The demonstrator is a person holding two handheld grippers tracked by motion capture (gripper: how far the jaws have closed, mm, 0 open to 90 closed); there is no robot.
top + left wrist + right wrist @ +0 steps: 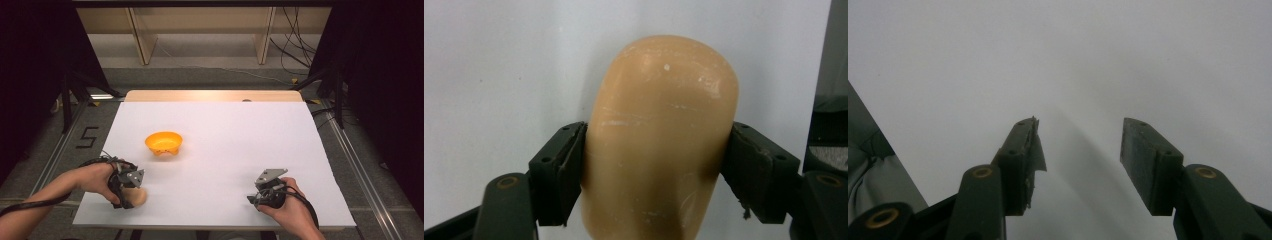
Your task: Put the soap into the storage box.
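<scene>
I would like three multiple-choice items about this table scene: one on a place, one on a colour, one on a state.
1. Where does the orange plastic bowl stand on the white table?
A. left of the middle, beyond the left gripper
B. at the right edge
C. between the right gripper's jaws

2. What colour is the smooth rounded bread-like object?
A. green
B. tan
C. blue

3. How does the left gripper stand?
A. wide open over bare table
B. shut on the tan object
C. shut on the bowl

Key: 1 A, the high view shows the bowl there. 2 B, its surface is tan. 3 B, both pads press on its sides, while the right gripper is open with nothing between its jaws.
</scene>
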